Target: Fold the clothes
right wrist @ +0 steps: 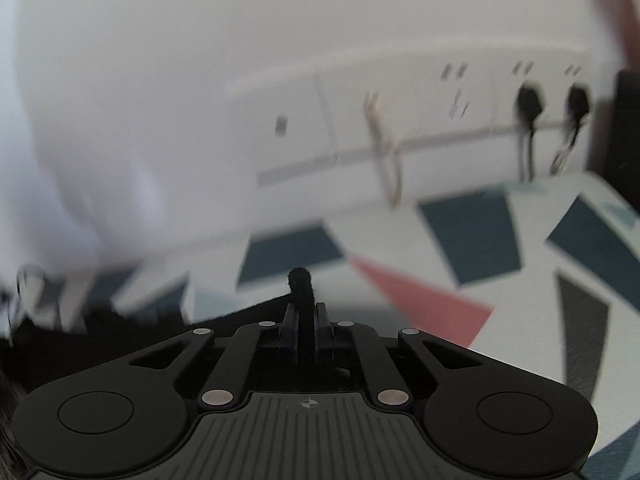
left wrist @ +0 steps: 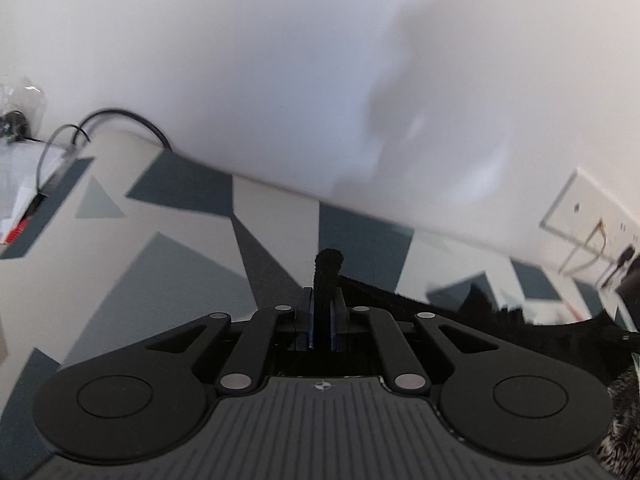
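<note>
— What has your left claw [left wrist: 323, 308] got?

— It's clamped on a fold of black cloth [left wrist: 460, 316]; a nub of it pokes up between my fingers [left wrist: 306, 312], and the rest trails off to my right, lifted above the worktop [left wrist: 192, 248] with its grey, navy and cream triangle pattern.

— Anything further left on that side?

— A black cable [left wrist: 132, 118] looping by the wall, and some white packaging [left wrist: 20, 196] at the worktop's edge. It's blurred, so I can't say more.

— And the right claw [right wrist: 306, 320]?

— Pinched tight on the same black cloth, another nub standing up between the fingers [right wrist: 322, 320]. From there the cloth runs out to my left, dark and hanging clear of the worktop.

— What's beyond it?

— A pink triangle [right wrist: 420, 300] in the pattern just past my fingers, then the white wall with sockets [right wrist: 552, 104] and two black plugs in them.
</note>
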Demonstrator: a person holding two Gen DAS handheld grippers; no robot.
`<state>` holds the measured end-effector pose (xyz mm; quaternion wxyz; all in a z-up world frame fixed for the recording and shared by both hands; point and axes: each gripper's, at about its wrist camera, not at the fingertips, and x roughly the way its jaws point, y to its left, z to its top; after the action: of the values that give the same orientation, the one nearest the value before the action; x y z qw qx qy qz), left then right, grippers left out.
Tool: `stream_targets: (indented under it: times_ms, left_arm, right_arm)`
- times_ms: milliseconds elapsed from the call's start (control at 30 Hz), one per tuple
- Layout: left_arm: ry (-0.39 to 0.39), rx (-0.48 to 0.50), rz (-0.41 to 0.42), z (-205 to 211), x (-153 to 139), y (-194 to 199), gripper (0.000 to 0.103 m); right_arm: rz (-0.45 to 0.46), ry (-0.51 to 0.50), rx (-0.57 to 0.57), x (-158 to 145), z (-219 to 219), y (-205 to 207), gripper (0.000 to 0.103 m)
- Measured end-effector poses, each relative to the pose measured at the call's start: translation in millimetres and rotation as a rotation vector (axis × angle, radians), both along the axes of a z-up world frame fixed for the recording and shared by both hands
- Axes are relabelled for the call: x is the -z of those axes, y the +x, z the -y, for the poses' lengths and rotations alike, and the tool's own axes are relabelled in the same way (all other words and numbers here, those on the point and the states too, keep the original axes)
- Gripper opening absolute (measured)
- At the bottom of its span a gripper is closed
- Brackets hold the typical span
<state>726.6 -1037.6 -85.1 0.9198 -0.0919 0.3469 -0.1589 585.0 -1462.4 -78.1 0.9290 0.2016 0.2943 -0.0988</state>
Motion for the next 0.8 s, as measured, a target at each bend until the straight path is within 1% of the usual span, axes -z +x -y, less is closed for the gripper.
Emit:
stream_targets:
  times_ms: [33, 100, 200, 267, 333, 400, 433, 467, 500, 533, 567, 600, 633, 667, 733, 767, 800]
  left_arm:
    - [0.008, 0.001, 0.011, 2, -2, 3, 0.007]
    - [0.024, 0.000, 0.027, 7, -4, 11, 0.007]
    - [0.059, -0.014, 0.031, 18, 1, 26, 0.007]
    - [0.100, -0.029, -0.001, 25, 13, 36, 0.007]
    - [0.134, -0.035, -0.048, 30, 26, 42, 0.008]
    - [0.160, -0.034, -0.055, 32, 32, 42, 0.012]
    - [0.163, -0.026, -0.071, 32, 31, 43, 0.015]
    - [0.164, -0.018, -0.089, 32, 29, 44, 0.026]
    - [0.165, -0.010, -0.107, 32, 28, 46, 0.050]
    - [0.154, -0.008, -0.111, 27, 22, 44, 0.063]
    - [0.139, -0.008, -0.113, 21, 15, 43, 0.071]
    - [0.125, -0.008, -0.114, 16, 8, 41, 0.071]
    - [0.105, -0.004, -0.116, 8, 1, 37, 0.071]
    - [0.083, 0.002, -0.119, 0, -6, 32, 0.072]
    - [0.040, 0.005, -0.144, -18, -16, 16, 0.073]
    - [0.017, 0.003, -0.158, -27, -20, 6, 0.073]
    - [0.010, -0.002, -0.172, -36, -22, -6, 0.074]
  right_arm:
    - [0.021, 0.003, 0.010, -6, 3, 0, 0.006]
    - [0.034, -0.005, 0.012, -11, 7, 9, 0.006]
    - [-0.006, -0.023, 0.008, -1, 11, 34, 0.006]
    - [-0.050, -0.018, 0.013, 12, 12, 50, 0.006]
    - [-0.092, -0.037, 0.013, 27, 9, 59, 0.006]
    - [-0.123, -0.071, -0.001, 38, 2, 61, 0.006]
    - [-0.137, -0.072, -0.002, 40, 1, 61, 0.008]
    - [-0.149, -0.069, 0.003, 41, 0, 60, 0.011]
    - [-0.152, -0.052, 0.032, 38, 2, 57, 0.030]
    - [-0.151, -0.034, 0.067, 35, 5, 52, 0.059]
    - [-0.126, -0.009, 0.122, 28, 9, 42, 0.069]
    - [-0.080, 0.022, 0.164, 19, 14, 29, 0.074]
    - [-0.041, 0.049, 0.205, 11, 19, 16, 0.075]
    - [-0.030, 0.061, 0.237, 4, 21, 4, 0.078]
    - [-0.014, 0.094, 0.292, -10, 26, -21, 0.091]
    - [0.002, 0.117, 0.311, -16, 27, -38, 0.092]
    - [0.019, 0.141, 0.327, -19, 26, -55, 0.097]
